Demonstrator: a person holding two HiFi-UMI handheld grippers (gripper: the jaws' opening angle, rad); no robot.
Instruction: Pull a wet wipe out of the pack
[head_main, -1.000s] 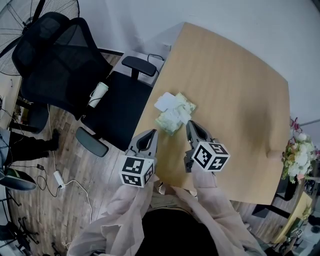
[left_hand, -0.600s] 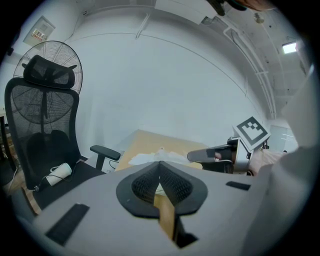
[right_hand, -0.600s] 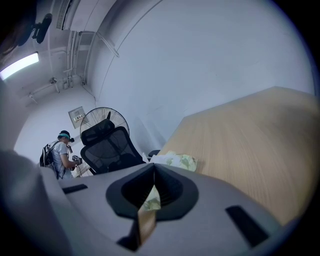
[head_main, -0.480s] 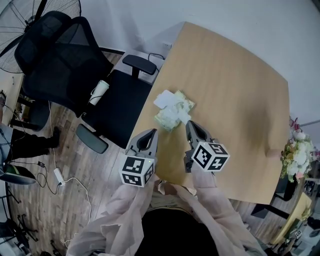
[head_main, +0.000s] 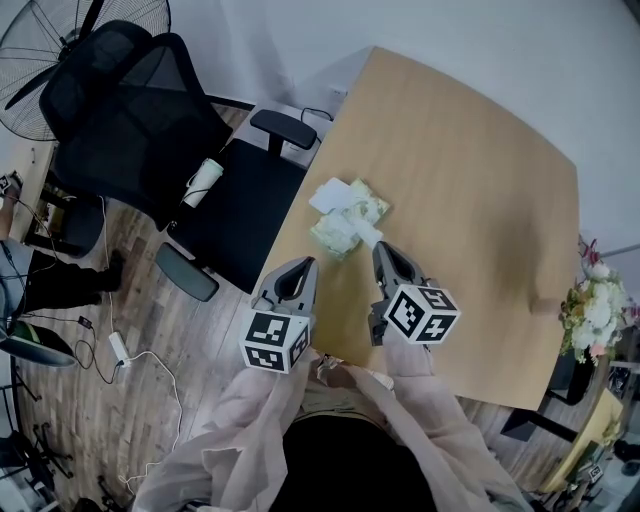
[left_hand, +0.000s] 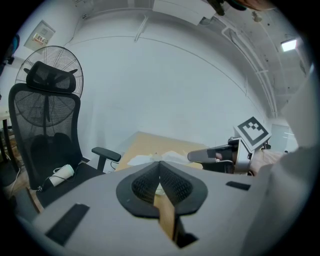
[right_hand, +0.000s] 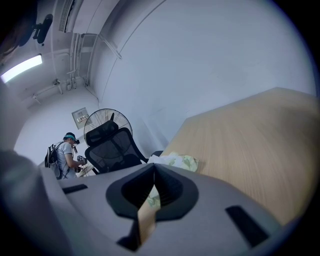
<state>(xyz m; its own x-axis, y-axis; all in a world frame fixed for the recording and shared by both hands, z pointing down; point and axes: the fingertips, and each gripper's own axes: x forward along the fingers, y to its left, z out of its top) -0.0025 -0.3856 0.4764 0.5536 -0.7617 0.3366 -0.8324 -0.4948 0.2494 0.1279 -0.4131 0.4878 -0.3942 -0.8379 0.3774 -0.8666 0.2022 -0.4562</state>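
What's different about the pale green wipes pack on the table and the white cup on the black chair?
The pale green wipes pack lies flat on the wooden table; the white cup lies on its side on the black chair seat. The pack is wide and crumpled with white sheets on top; the cup is slim and round. Nothing holds either one.

Left claw (head_main: 304, 264) closed, right claw (head_main: 380, 248) closed, side by side
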